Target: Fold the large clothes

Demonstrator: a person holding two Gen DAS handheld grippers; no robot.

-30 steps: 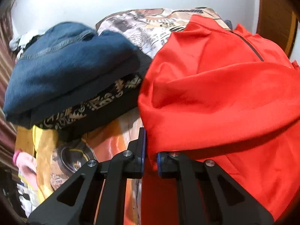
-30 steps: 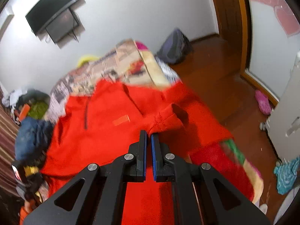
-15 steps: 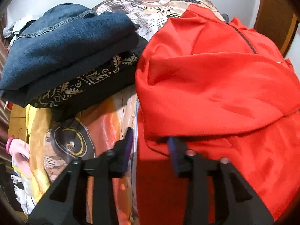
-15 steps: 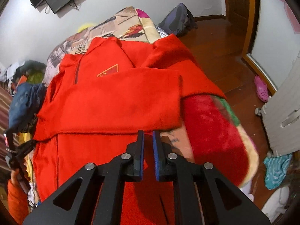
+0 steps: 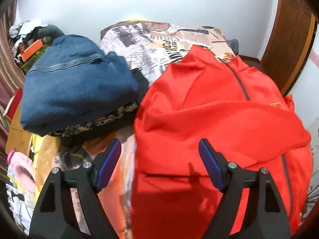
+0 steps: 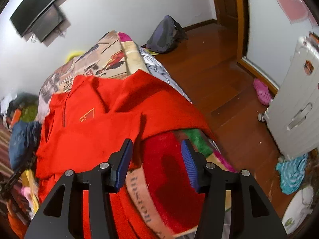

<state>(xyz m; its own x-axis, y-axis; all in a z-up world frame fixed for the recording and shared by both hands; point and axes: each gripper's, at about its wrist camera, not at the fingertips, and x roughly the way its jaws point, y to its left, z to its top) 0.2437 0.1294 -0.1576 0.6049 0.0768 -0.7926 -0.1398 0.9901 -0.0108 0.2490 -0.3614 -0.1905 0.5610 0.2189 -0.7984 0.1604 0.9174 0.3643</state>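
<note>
Red jacket point(image 5: 219, 119) lying on bed point(image 5: 159, 39), sleeves folded across; left gripper point(image 5: 159, 157) and right gripper point(image 6: 157, 155) hovering, 2 sets of jaws gaping apart, holding nothing.

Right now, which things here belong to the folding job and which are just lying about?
Job:
- red jacket, sleeves folded across its front
- left tongs, open
- right tongs, open

Lying about:
- folded jeans on a stack
- backpack on the floor
- pink shoe
- white suitcase
</note>
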